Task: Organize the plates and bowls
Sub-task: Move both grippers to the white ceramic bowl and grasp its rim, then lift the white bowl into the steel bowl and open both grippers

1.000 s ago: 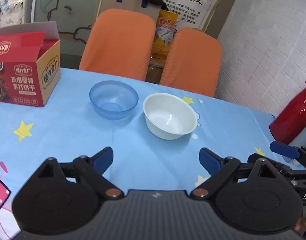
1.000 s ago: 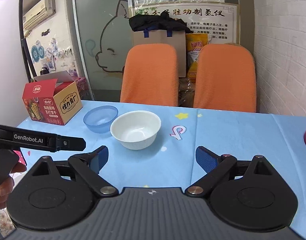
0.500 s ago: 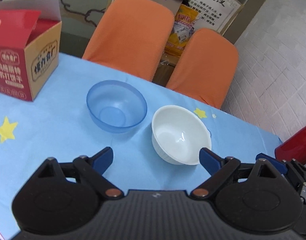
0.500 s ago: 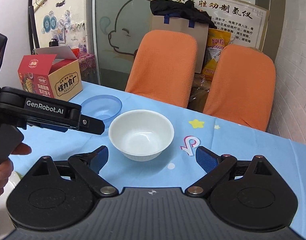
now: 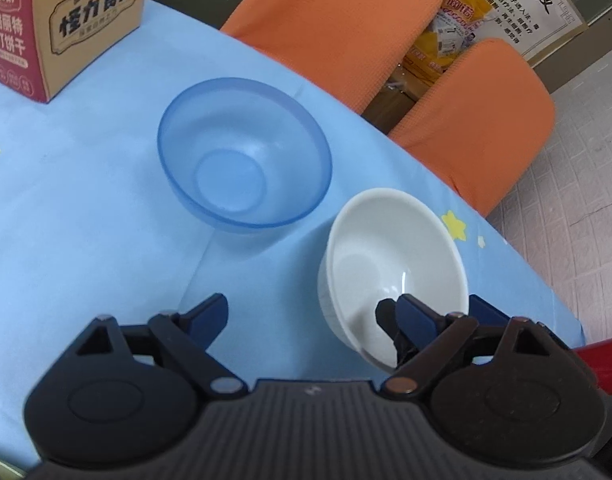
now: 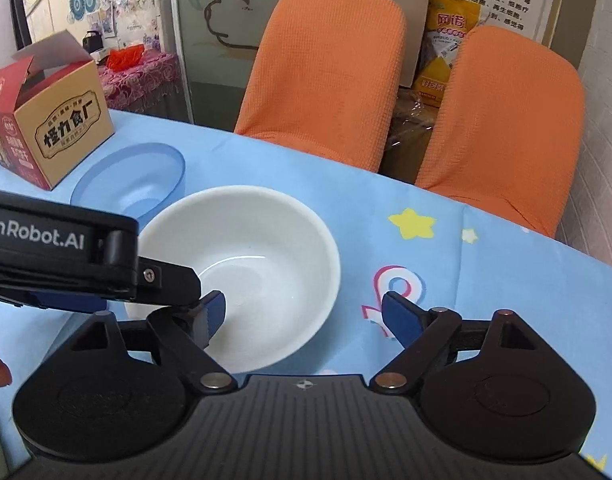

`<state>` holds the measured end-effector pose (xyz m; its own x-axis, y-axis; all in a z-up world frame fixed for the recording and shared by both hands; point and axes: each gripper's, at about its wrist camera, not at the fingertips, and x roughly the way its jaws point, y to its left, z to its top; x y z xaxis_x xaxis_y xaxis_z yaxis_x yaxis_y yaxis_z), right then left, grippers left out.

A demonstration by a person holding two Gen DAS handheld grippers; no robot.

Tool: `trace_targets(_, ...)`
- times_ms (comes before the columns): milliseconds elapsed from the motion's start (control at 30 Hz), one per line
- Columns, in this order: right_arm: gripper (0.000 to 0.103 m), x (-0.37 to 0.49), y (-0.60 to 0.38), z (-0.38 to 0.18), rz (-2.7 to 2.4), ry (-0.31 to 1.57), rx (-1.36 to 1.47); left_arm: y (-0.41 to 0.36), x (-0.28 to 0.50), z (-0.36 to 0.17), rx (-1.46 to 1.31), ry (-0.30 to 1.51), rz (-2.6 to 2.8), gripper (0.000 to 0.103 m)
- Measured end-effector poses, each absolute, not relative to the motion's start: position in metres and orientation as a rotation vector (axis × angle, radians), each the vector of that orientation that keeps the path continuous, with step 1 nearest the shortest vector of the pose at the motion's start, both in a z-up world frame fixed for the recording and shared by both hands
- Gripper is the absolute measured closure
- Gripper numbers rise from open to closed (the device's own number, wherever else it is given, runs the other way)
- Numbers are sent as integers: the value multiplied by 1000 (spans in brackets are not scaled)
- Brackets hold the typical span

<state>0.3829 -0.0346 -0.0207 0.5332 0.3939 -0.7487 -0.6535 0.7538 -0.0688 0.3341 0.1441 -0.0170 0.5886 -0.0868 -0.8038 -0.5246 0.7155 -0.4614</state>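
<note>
White bowl (image 5: 390, 264): upright on the blue tablecloth (image 5: 86, 216), near the table's right edge in the left wrist view; in the right wrist view it sits low and centre, w/ a light reflection inside.
Blue bowl (image 5: 244, 152): translucent, upright, just beside the white bowl on its left and a bit farther back; cannot tell if the two rims touch.
Left gripper (image 5: 312, 312): jaws spread wide, nothing held. One blue pad (image 5: 412, 314) is over the inside of the white bowl, the other pad is over bare cloth to the left of the bowl, so the near-left wall of the bowl lies between them. Contact w/ the bowl: cannot tell.
Right gripper (image 6: 304, 312): jaws also wide apart, empty. Its left pad (image 6: 214, 312) is over the inside of the white bowl, right pad is over the cloth near a pink-blue print. The bowl's near rim lies between the pads.
Arms together: body of the left gripper, w/ white "Robot.AI" lettering, crosses the left part of the right wrist view and reaches over the bowl's left rim.
Box (image 6: 50, 128): red and tan carton, flap open, at far left of table, behind the blue bowl.
Chairs (image 6: 326, 68): two orange ones behind the table.
</note>
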Motion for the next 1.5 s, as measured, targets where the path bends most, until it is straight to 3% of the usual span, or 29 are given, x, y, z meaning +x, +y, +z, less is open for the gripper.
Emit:
trace_targets(100,0,380,-32,-24,673,783,-369,145,335,-18,-742,917,247,42)
trace_targets(133,0,379,-31,-25,680,780,-371,144,335,-18,-734,918,247,44)
trace_targets(200,22,379,-31,-24,698,783,-352,142,335,-18,-719,919,228,60)
trace_targets(233,27,380,-29,-24,709,789,-357,141,336,-19,-718,918,219,63)
trace_targets(267,35,378,-27,-23,723,786,-376,141,336,-19,-718,920,207,75)
trace_targets(300,38,374,-26,-22,725,771,-398,140,336,-19,-716,921,193,90)
trace_targets(833,39,284,-80,30,704,681,-397,71,253,38,-509,848,87,89)
trace_targets(1167,34,198,-137,22,597,687,-392,-1,182,32,-470,905,-57,89)
trace_targets(1500,27,163,-150,-4,570,709,-365,-29,154,5,-429,982,-90,87)
